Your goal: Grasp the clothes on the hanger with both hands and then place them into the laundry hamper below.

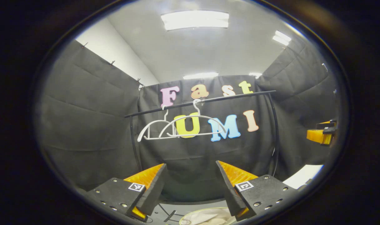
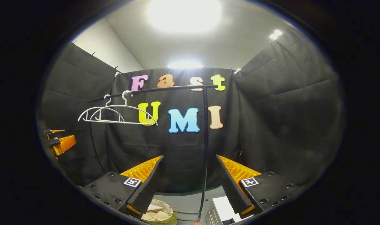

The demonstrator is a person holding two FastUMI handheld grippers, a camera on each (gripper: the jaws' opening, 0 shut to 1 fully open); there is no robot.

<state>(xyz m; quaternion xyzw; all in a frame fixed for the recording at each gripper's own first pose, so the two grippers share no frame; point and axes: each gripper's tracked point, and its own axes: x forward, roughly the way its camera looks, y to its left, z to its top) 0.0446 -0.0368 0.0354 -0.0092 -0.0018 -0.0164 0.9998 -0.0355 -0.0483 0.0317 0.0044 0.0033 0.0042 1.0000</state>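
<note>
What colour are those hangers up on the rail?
The hangers are white, both bare, hooked on a black rail. The left gripper view shows them best.

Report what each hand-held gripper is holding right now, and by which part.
Nothing. The left hand-held gripper and right hand-held gripper are both open and empty; the hangers are bare, and cloth lies in the hamper below.

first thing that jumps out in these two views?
Two bare white hangers hang side by side on the black rail, up at mid-frame, with no clothes on them. Below, at the bottom edge, pale cloth already lies in the laundry hamper. The left gripper and the right gripper both stand open, holding nothing.
</note>
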